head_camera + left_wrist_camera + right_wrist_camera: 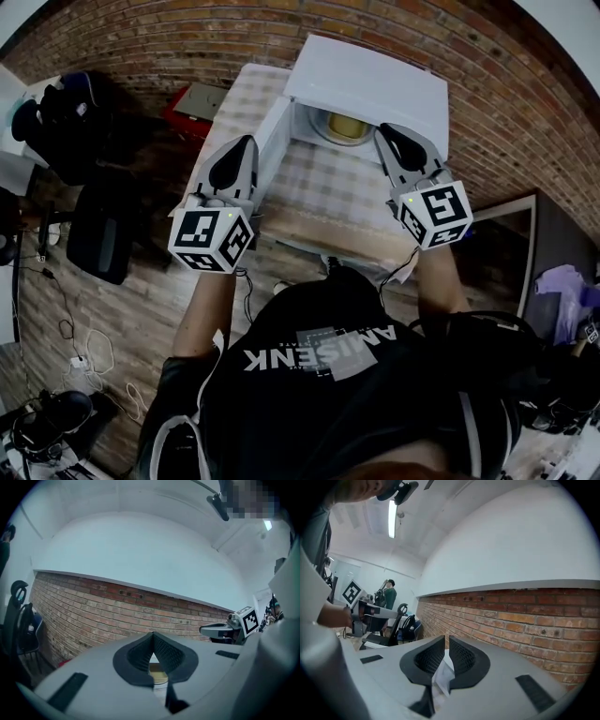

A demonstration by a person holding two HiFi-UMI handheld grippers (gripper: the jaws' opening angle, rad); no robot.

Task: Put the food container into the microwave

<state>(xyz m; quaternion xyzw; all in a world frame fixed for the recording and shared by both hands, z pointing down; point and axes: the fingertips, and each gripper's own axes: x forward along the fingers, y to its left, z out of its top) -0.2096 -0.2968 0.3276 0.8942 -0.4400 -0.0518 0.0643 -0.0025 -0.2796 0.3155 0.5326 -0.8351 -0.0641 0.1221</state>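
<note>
There's the food container (345, 127), a shallow yellowish tub inside the open white microwave (375, 84) at twelve o'clock. We'd guess it's light, thin-walled and slick, so it's best pinched gently at its stiffer rim. The left gripper (246, 145) at ten o'clock is clenched on nothing, and the right gripper (384, 136) at two holds its ribbed fingers (429, 660) a slit apart, empty.

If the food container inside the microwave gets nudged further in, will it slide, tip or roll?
The food container looks low and wide, so it would probably slide rather than tip. It appears round yet sits flat, so rolling seems unlikely. Weight cannot be judged.
</note>
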